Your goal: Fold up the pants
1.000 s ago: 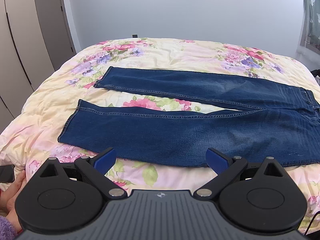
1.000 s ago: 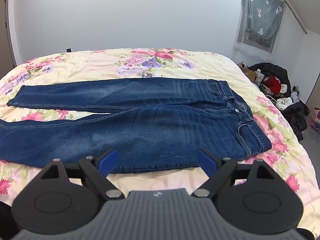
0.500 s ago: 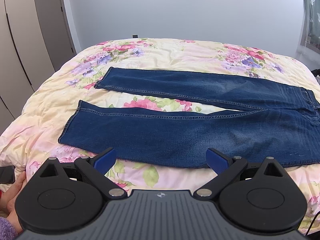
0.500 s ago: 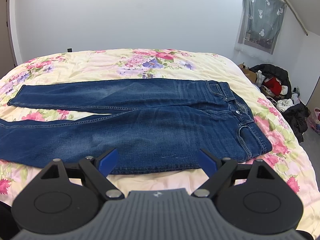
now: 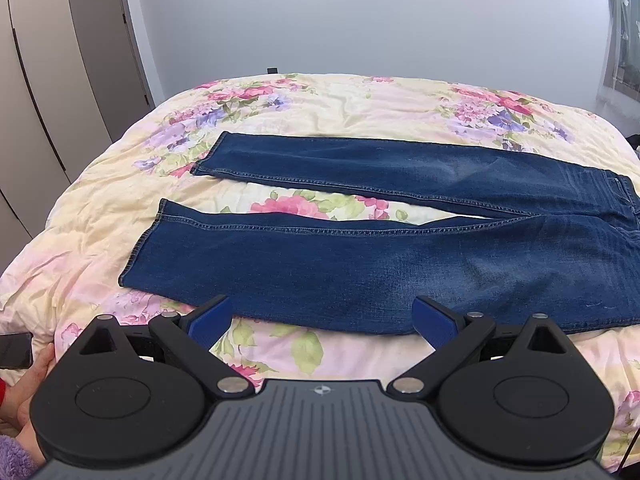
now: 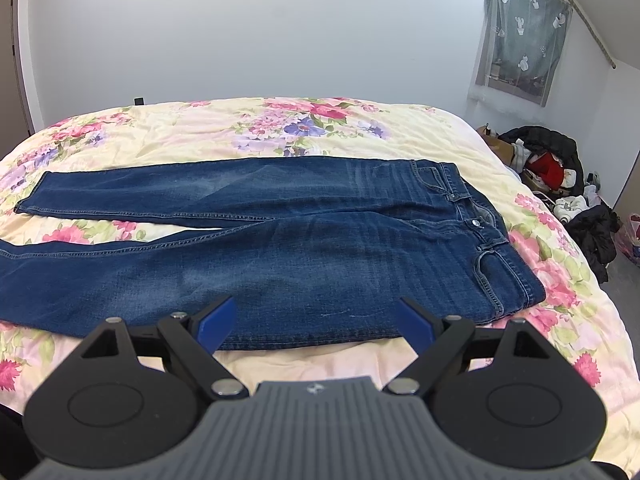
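- The bed under its flowered cover carries everything, and the views of it match those of a second ago almost exactly: nothing on it has shifted, so the fold has not begun.
- The pants, dark blue jeans, lie flat across the bed, unchanged from the earlier views. The waistband is toward the right, and the two legs run left with a wedge of cover showing between them. Judged from this, the first step is to lay one leg over the other.
- The near leg lies just ahead of both tools; its hem sits toward the left edge of the bed. The far leg lies well beyond it.
- The left hand-held gripper hangs just short of the near leg's edge, jaws spread wide and holding nothing, placed as it was a second ago.
- The right hand-held gripper is likewise spread wide and empty, near the seat and thigh of the pants, with no visible change in its place.
- Nothing lies on the pants or between them and the tools, so the way in looks free.
- A heap of clothes lies on the floor past the right side of the bed, well apart.
- A curtain hangs on the right wall.
- A dark phone-like thing shows at the left edge, beside the person's hand.
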Demonstrator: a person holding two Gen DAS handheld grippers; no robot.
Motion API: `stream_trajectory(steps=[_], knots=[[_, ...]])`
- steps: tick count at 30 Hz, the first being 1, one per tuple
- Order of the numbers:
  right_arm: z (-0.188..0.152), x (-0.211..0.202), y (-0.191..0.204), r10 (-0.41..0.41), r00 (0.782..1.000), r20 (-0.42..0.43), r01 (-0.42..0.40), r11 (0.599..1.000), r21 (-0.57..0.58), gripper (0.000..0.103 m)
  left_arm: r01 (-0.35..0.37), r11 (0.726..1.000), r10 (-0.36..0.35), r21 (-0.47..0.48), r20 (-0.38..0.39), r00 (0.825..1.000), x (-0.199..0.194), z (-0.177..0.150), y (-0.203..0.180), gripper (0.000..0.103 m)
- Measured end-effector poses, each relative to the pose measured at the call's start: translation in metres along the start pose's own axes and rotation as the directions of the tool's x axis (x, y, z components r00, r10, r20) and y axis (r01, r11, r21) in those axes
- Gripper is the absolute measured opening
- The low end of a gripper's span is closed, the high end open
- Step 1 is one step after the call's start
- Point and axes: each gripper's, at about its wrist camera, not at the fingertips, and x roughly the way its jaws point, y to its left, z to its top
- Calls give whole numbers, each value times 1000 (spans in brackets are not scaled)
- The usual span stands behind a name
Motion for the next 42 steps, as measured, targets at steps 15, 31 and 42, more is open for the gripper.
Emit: stream_trajectory(steps=[15, 31, 42], knots=[[1, 3, -2, -1, 1000, -9, 1, 1000, 3, 83, 3, 1000, -4, -11, -15, 1000, 5, -1, 0, 103], [0, 6, -2, -2, 1000, -14, 2, 1000, 1, 83, 2, 1000, -2, -11, -20, 1000, 8, -2, 1, 103], [0, 11, -20, 7, 1000, 13, -8, 1000, 27, 83, 18, 1000, -19, -23, -57, 998, 20, 0, 14, 103]])
